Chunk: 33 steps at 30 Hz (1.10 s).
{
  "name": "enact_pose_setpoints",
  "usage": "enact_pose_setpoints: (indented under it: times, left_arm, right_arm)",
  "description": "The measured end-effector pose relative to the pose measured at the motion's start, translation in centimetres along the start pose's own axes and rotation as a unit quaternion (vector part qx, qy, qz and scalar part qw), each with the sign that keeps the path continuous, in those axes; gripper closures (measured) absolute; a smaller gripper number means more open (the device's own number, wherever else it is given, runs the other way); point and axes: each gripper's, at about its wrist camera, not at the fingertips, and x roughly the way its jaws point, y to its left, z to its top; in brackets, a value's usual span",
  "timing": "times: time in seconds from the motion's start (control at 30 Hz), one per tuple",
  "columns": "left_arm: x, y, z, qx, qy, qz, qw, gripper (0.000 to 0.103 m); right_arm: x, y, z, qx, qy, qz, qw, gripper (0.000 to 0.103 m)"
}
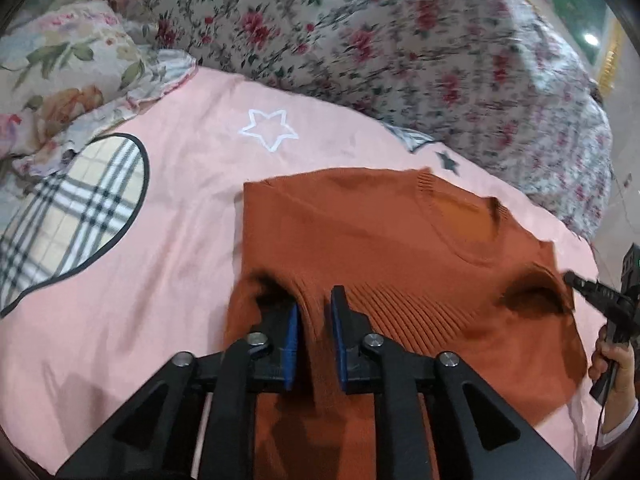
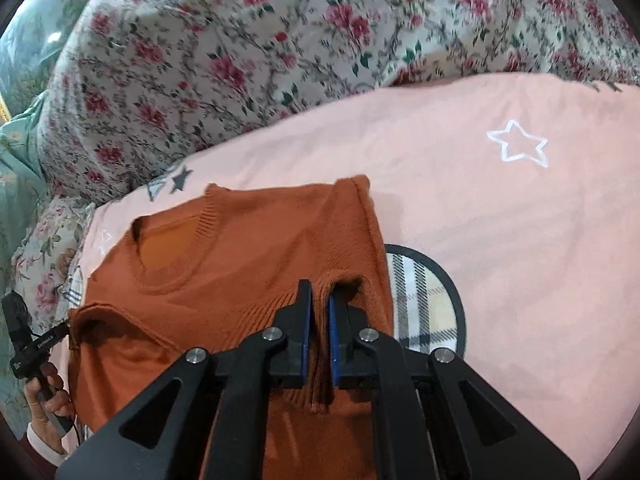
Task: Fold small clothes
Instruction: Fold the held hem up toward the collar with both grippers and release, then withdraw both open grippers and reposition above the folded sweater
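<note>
A small rust-orange knit sweater (image 1: 360, 232) lies on a pink bedsheet (image 1: 160, 240), collar to the right. My left gripper (image 1: 314, 304) is shut on a pinch of its ribbed hem at one corner. The other gripper (image 1: 576, 282) shows at the right edge, at the opposite hem corner. In the right wrist view the same sweater (image 2: 248, 256) lies with its collar to the left, and my right gripper (image 2: 318, 300) is shut on a fold of the ribbed hem. The left gripper (image 2: 64, 328) shows at the left edge, held by a hand.
The pink sheet (image 2: 500, 240) has a white star outline (image 1: 270, 130) and a plaid oval patch (image 1: 68, 216). A bulky floral quilt (image 1: 400, 40) lies heaped behind the sweater. A floral pillow (image 1: 60, 64) sits at the far left.
</note>
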Motion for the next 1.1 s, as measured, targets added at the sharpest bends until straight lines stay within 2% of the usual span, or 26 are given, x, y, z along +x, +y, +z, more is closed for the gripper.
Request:
enact_pose_setpoints:
  times: [0.03, 0.1, 0.17, 0.2, 0.27, 0.33, 0.4, 0.43, 0.47, 0.5, 0.53, 0.57, 0.6, 0.63, 0.67, 0.73, 0.77, 0.83, 0.9, 0.97, 1.03, 1.07, 1.1]
  left_arm:
    - [-0.9, -0.5, -0.5, 0.003, -0.003, -0.008, 1.0000, 0.078]
    - [-2.8, -2.1, -2.0, 0.013, -0.005, -0.036, 0.9993, 0.073]
    - [-3.8, -4.4, -3.5, 0.034, -0.001, -0.068, 0.9971, 0.069]
    - [-3.8, -5.3, -4.0, 0.045, 0.006, -0.077, 0.9960, 0.069]
    - [-2.4, -7.7, -4.7, 0.075, 0.029, -0.089, 0.9928, 0.069]
    - [-0.6, -9.3, -4.8, 0.106, 0.047, -0.076, 0.9904, 0.069]
    - [1.4, -9.8, -4.4, 0.124, 0.066, -0.065, 0.9879, 0.069]
    - [2.2, -9.5, -3.9, 0.127, 0.073, -0.055, 0.9877, 0.073]
    - [3.0, -8.9, -3.1, 0.126, 0.074, -0.052, 0.9879, 0.080]
    - [3.4, -8.4, -2.3, 0.125, 0.073, -0.051, 0.9882, 0.084]
    - [4.0, -7.6, -1.2, 0.123, 0.069, -0.032, 0.9895, 0.084]
    - [4.6, -6.7, 0.1, 0.119, 0.059, 0.002, 0.9912, 0.085]
    - [4.9, -5.9, 1.2, 0.111, 0.051, 0.019, 0.9923, 0.085]
    - [5.4, -4.5, 2.6, 0.095, 0.039, 0.042, 0.9938, 0.084]
    - [5.7, -3.5, 3.5, 0.081, 0.033, 0.056, 0.9945, 0.087]
    - [6.1, -1.3, 5.1, 0.038, 0.030, 0.055, 0.9973, 0.088]
    - [6.0, -0.5, 5.5, 0.021, 0.026, 0.048, 0.9983, 0.089]
    - [5.0, 0.0, 5.4, 0.014, 0.015, 0.053, 0.9984, 0.089]
    - [3.5, -0.4, 4.4, 0.014, 0.007, 0.056, 0.9983, 0.085]
    - [1.8, -0.6, 3.1, 0.005, 0.004, 0.048, 0.9988, 0.079]
    - [-0.4, -1.1, 1.2, -0.007, 0.002, 0.035, 0.9994, 0.077]
    - [-1.4, -1.3, 0.2, -0.014, 0.001, 0.026, 0.9996, 0.076]
    - [-2.6, -1.7, -1.0, -0.021, -0.001, 0.016, 0.9996, 0.074]
  right_arm:
    - [-0.9, 0.4, -0.2, -0.008, -0.012, -0.007, 1.000, 0.086]
    - [-2.8, 1.7, -0.9, -0.032, -0.033, -0.005, 0.999, 0.080]
    - [-3.7, 4.0, -2.1, -0.066, -0.028, 0.037, 0.997, 0.080]
    - [-3.5, 5.3, -2.8, -0.085, -0.013, 0.064, 0.994, 0.080]
    - [-1.5, 7.9, -4.2, -0.123, 0.053, 0.122, 0.983, 0.080]
    - [1.2, 10.2, -5.6, -0.159, 0.116, 0.158, 0.968, 0.080]
    - [3.2, 11.4, -6.1, -0.195, 0.140, 0.145, 0.960, 0.080]
    - [4.6, 11.5, -5.9, -0.205, 0.150, 0.129, 0.959, 0.080]
    - [5.9, 11.0, -5.1, -0.198, 0.155, 0.118, 0.961, 0.080]
    - [6.7, 10.3, -4.4, -0.187, 0.155, 0.111, 0.964, 0.080]
    - [7.9, 8.9, -2.7, -0.162, 0.147, 0.097, 0.971, 0.081]
    - [8.6, 7.7, -1.4, -0.141, 0.139, 0.092, 0.976, 0.086]
    - [9.2, 6.5, -0.1, -0.117, 0.130, 0.083, 0.981, 0.094]
    - [9.7, 5.5, 1.2, -0.099, 0.118, 0.062, 0.986, 0.097]
    - [9.8, 4.7, 2.3, -0.088, 0.100, 0.041, 0.990, 0.102]
    - [9.7, 3.5, 3.8, -0.080, 0.061, -0.026, 0.995, 0.102]
    - [9.4, 3.0, 4.2, -0.069, 0.050, -0.037, 0.996, 0.102]
    - [8.8, 2.0, 4.5, -0.041, 0.042, -0.036, 0.998, 0.102]
    - [7.8, 2.2, 4.0, -0.040, 0.035, -0.036, 0.998, 0.097]
    - [6.0, 2.9, 2.6, -0.044, 0.033, -0.017, 0.998, 0.096]
    - [4.1, 3.9, 0.7, -0.048, 0.036, 0.008, 0.998, 0.095]
    - [3.2, 4.2, -0.3, -0.050, 0.039, 0.017, 0.998, 0.090]
    - [2.5, 4.6, -1.3, -0.051, 0.042, 0.027, 0.997, 0.081]
